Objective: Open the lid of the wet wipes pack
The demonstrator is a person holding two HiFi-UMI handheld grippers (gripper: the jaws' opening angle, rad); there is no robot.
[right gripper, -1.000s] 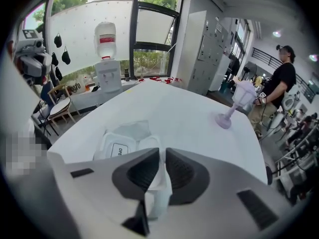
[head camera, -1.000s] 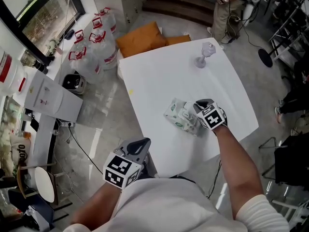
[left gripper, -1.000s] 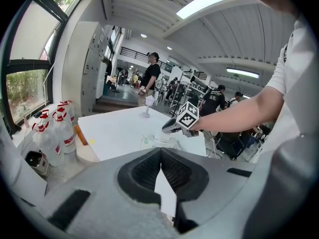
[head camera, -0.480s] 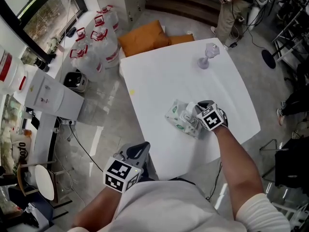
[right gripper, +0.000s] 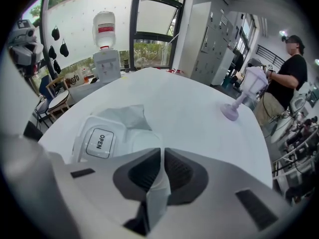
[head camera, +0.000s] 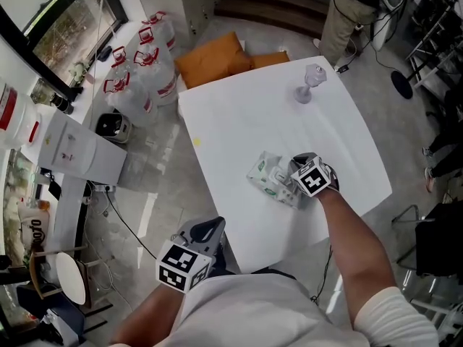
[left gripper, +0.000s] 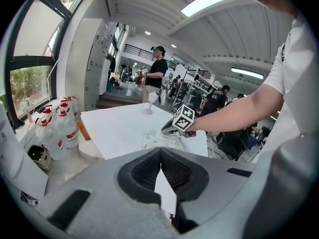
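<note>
The wet wipes pack (head camera: 269, 176) lies on the white table (head camera: 239, 121), near its front right part. In the right gripper view its white plastic lid (right gripper: 99, 141) bears the word OPEN. My right gripper (head camera: 295, 175) points steeply down onto the pack's right end. Its jaws are closing, almost together, with a thin white edge of the lid (right gripper: 157, 183) pinched between them. My left gripper (head camera: 211, 228) hangs off the table's front edge near my body, shut and empty. In the left gripper view the pack (left gripper: 154, 139) is ahead.
A clear stemmed glass (head camera: 309, 82) stands at the table's far right corner. Several water jugs (head camera: 141, 63) and orange cushions (head camera: 213, 56) are on the floor behind the table. A person (head camera: 347, 9) stands beyond the far corner. A chair (head camera: 434, 237) is at the right.
My right gripper has sunk a little onto the pack and its jaws have narrowed. The left gripper has stayed where it was.
</note>
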